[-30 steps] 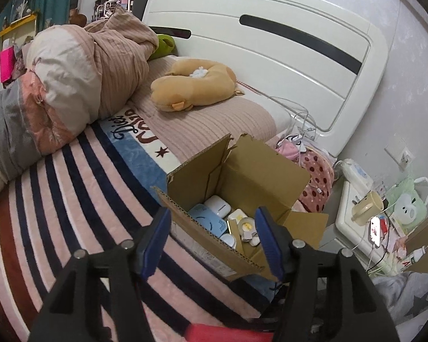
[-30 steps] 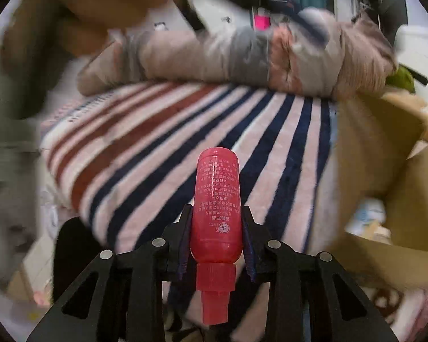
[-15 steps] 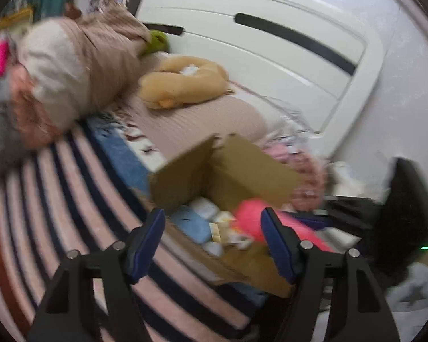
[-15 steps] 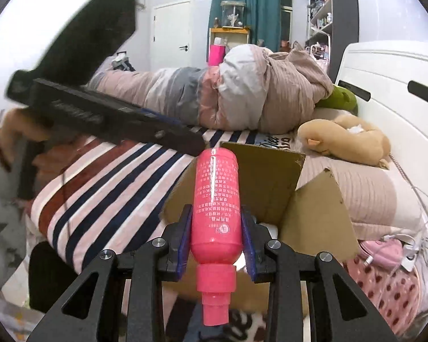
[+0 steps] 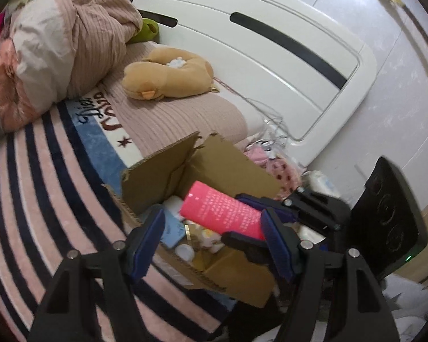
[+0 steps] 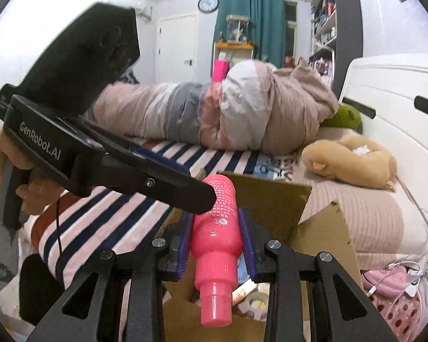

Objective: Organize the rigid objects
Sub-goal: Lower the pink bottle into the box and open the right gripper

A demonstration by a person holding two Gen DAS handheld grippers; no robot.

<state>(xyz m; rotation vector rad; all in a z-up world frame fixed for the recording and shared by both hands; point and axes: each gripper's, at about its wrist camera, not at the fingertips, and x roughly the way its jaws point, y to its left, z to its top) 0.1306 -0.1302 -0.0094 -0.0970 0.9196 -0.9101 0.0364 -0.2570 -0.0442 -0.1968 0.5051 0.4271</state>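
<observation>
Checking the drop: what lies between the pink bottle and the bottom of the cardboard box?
Only air, then small items already inside the cardboard box; the left wrist view shows the pink bottle held above them.

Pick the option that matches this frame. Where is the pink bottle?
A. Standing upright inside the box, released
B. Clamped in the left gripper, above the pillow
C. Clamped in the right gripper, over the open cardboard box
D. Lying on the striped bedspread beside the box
C. The right gripper has its blue pads pressed on both sides of the pink bottle, which hangs over the open cardboard box; the left gripper is open and empty.
</observation>
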